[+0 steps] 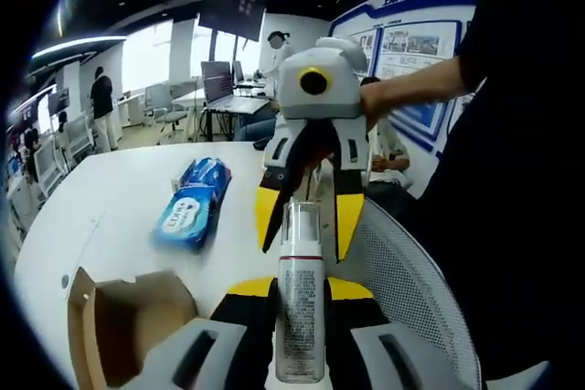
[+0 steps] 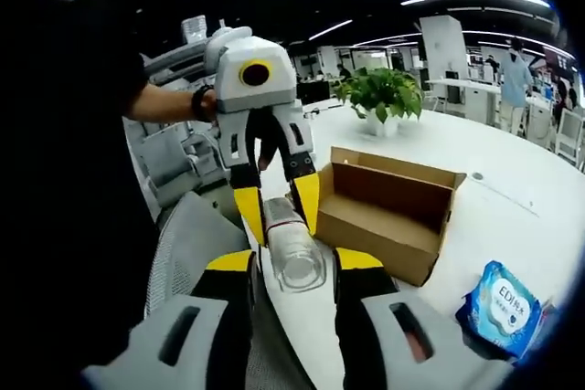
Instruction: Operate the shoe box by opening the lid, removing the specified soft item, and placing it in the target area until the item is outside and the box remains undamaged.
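Both claws clamp one white cylindrical spray bottle (image 1: 300, 317) between them: the left gripper (image 1: 300, 291) grips its body, the right gripper (image 2: 285, 264) its clear capped end (image 2: 294, 258). The open brown cardboard shoe box (image 2: 388, 212) sits at 2 o'clock in the right gripper view, on the white table (image 2: 494, 162). A blue soft wipes pack (image 1: 192, 203) lies at 10 o'clock in the left gripper view, outside the box.

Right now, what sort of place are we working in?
Most likely an open-plan office: desks with monitors and office chairs, a wall display board, and a potted plant on the big white table.
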The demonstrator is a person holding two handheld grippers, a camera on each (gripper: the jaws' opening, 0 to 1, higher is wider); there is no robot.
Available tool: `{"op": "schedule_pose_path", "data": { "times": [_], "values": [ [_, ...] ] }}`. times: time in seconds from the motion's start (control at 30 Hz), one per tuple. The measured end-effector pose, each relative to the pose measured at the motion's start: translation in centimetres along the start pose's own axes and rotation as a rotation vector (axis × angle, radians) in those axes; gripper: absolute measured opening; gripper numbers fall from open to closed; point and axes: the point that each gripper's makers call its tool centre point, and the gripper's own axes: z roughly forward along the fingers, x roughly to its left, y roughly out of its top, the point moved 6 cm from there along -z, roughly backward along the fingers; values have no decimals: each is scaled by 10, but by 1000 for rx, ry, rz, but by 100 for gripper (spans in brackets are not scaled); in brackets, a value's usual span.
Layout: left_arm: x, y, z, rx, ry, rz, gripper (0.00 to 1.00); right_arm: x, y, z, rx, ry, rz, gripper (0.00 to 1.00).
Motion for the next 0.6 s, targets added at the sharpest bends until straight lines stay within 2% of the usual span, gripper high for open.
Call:
{"op": "schedule_pose_path", "data": {
  "times": [0.2, 0.3, 0.6],
  "values": [
    [-4, 0, 1, 5, -36, 11, 20, 7, 1, 2, -7, 45, -22, 28],
    [-4, 0, 2, 9, -47, 14, 20, 7, 1, 3, -20, 36, -23, 20],
    [-4, -1, 8, -12, -64, -8, 21, 7, -3, -1, -36, 21, 47, 19]
  ]
}}
